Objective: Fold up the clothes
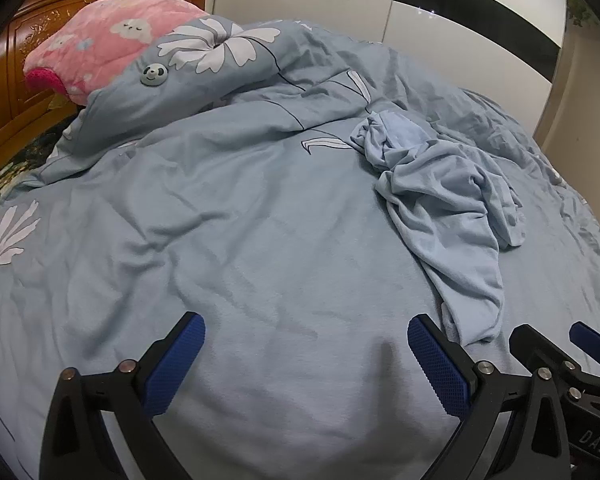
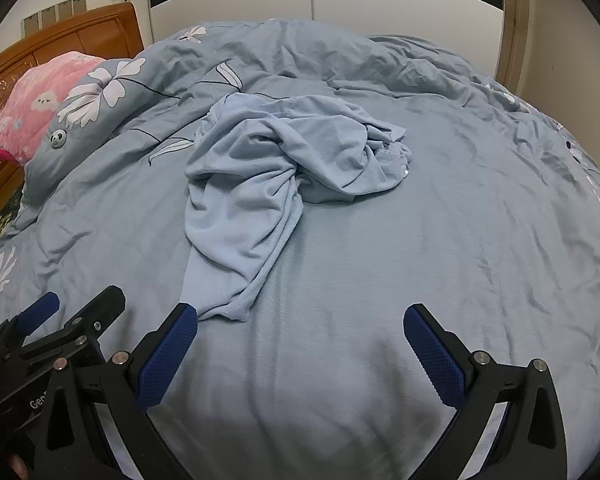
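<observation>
On the bed, from the pink cloud-print pillow [image 1: 112,40] at the wooden headboard [image 1: 12,80] across the flowered blue duvet [image 1: 220,220], the left gripper [image 1: 306,354] hovers with jaws spread and empty, the crumpled pale-blue garment [image 2: 268,168] lies mid-bed, and the right gripper [image 2: 300,344] gapes likewise.

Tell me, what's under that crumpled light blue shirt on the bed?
The crumpled light blue garment lies on the blue flowered duvet, which shows all around it. Whatever sits directly beneath its bunched folds is covered, so nothing else can be told.
</observation>
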